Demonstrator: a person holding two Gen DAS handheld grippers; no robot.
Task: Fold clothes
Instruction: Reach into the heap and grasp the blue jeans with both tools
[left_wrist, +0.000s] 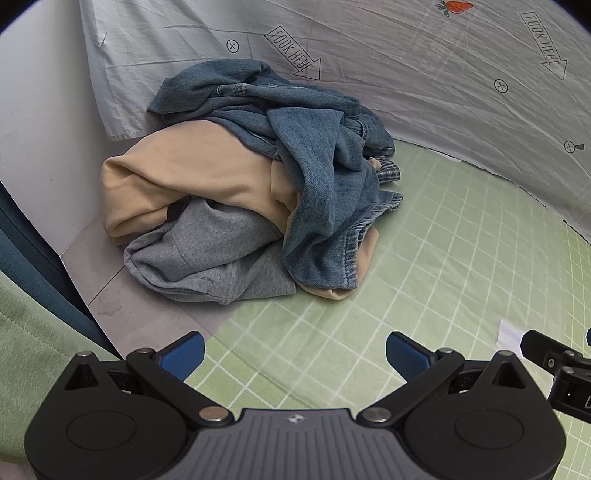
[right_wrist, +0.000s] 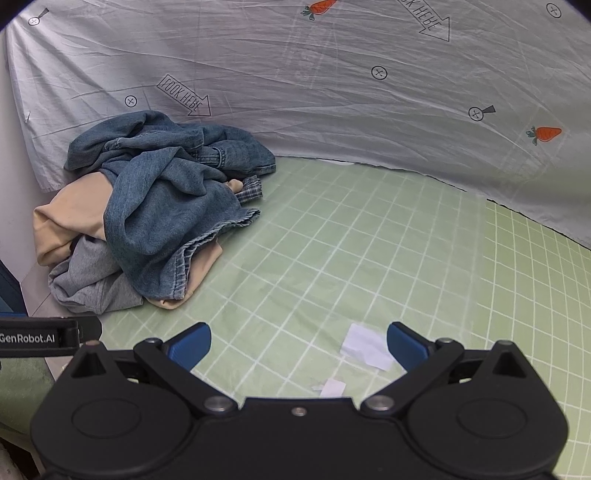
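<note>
A crumpled pile of clothes lies at the far left of the green checked sheet (left_wrist: 424, 258). Blue denim (left_wrist: 317, 177) lies on top, over a cream garment (left_wrist: 184, 177) and a grey garment (left_wrist: 214, 258); a bit of plaid cloth (left_wrist: 389, 171) peeks out behind. The pile shows in the right wrist view too, with denim (right_wrist: 166, 206), cream (right_wrist: 66, 218) and grey (right_wrist: 88, 284). My left gripper (left_wrist: 295, 356) is open and empty, short of the pile. My right gripper (right_wrist: 299, 345) is open and empty over the sheet (right_wrist: 369, 258), right of the pile.
A white printed cloth (left_wrist: 406, 74) hangs as a backdrop behind the bed, also in the right wrist view (right_wrist: 332, 92). A white wall (left_wrist: 44, 129) stands at the left. White paper scraps (right_wrist: 365, 347) lie on the sheet by my right gripper. The right gripper's body (left_wrist: 557, 365) shows at the left view's right edge.
</note>
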